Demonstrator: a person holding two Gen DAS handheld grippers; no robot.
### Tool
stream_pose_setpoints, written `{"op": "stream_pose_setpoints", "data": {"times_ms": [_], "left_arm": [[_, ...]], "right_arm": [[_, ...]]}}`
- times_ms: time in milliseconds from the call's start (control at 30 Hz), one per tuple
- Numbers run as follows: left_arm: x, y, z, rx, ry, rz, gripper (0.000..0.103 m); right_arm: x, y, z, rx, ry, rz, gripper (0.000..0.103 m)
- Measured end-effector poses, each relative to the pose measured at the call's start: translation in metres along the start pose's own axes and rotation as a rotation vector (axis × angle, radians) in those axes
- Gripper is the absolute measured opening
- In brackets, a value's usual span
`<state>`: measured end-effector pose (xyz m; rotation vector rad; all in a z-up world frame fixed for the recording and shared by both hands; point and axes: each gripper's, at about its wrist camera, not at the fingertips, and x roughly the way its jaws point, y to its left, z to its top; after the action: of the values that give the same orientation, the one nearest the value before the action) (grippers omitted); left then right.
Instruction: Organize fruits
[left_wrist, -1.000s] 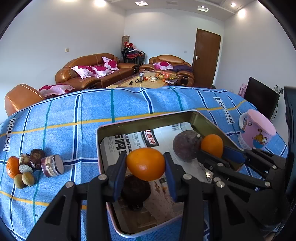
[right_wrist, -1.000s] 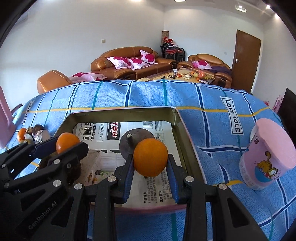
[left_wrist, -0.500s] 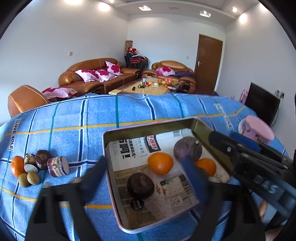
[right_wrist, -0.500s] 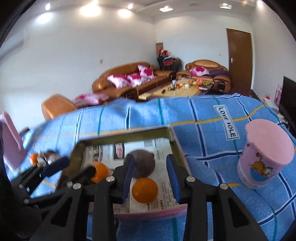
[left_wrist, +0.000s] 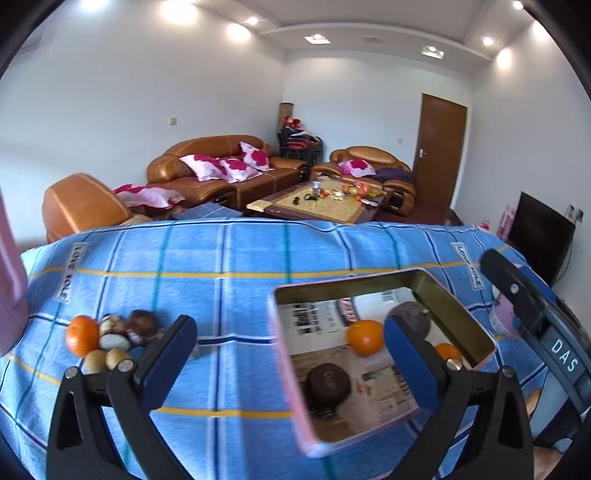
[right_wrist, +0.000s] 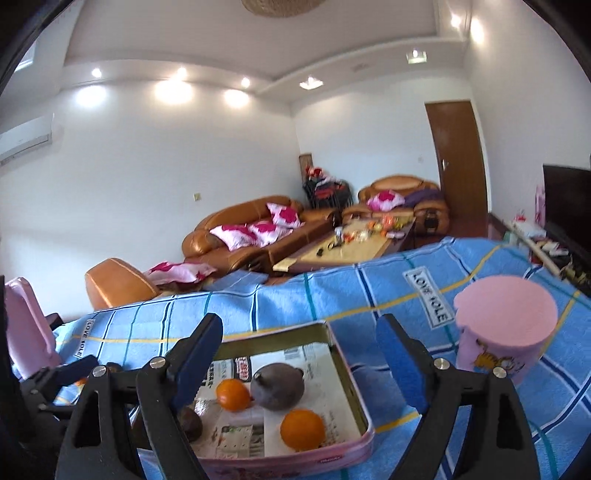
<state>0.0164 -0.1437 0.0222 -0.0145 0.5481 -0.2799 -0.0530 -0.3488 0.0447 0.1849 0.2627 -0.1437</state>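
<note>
A home living room: brown leather sofas (left_wrist: 218, 162) with pink cushions (left_wrist: 221, 166), a coffee table (left_wrist: 321, 206), a television (left_wrist: 541, 236).

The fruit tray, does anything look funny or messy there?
Nothing spilled or broken. The tray holds two oranges and two dark fruits. The odd bit: a fruit pile sits loose on the blue cloth, outside the tray.
</note>
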Motion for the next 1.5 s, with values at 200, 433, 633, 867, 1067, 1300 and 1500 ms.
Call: {"op": "stream_pose_setpoints", "data": {"times_ms": [200, 433, 633, 867, 1067, 1300, 1500], "left_arm": [[-0.017, 0.029, -0.002, 0.033, -0.032, 0.072, 0.103], [-0.031, 0.068, -0.006, 0.016, -0.045, 0.117, 0.103], [-0.035, 0.089, -0.010, 0.002, -0.046, 0.142, 0.103], [-0.040, 0.106, -0.005, 0.016, -0.066, 0.176, 0.103], [-0.040, 0.133, 0.002, 0.053, -0.078, 0.274, 0.103], [-0.035, 0.178, 0.003, 0.021, -0.103, 0.392, 0.103], [-0.026, 0.222, -0.003, -0.132, -0.055, 0.400, 0.103]], "right_arm": [[0.002, 0.013, -0.008, -0.096, -0.004, -0.012, 0.086], [0.001, 0.028, -0.012, -0.182, -0.021, -0.058, 0.086], [0.002, 0.048, -0.015, -0.223, -0.009, -0.080, 0.086], [-0.004, 0.096, -0.015, -0.279, 0.004, -0.020, 0.086], [-0.002, 0.125, -0.011, -0.209, 0.054, 0.069, 0.086], [0.005, 0.163, -0.030, -0.175, 0.126, 0.141, 0.086], [0.014, 0.196, -0.045, -0.223, 0.186, 0.181, 0.086]]}}
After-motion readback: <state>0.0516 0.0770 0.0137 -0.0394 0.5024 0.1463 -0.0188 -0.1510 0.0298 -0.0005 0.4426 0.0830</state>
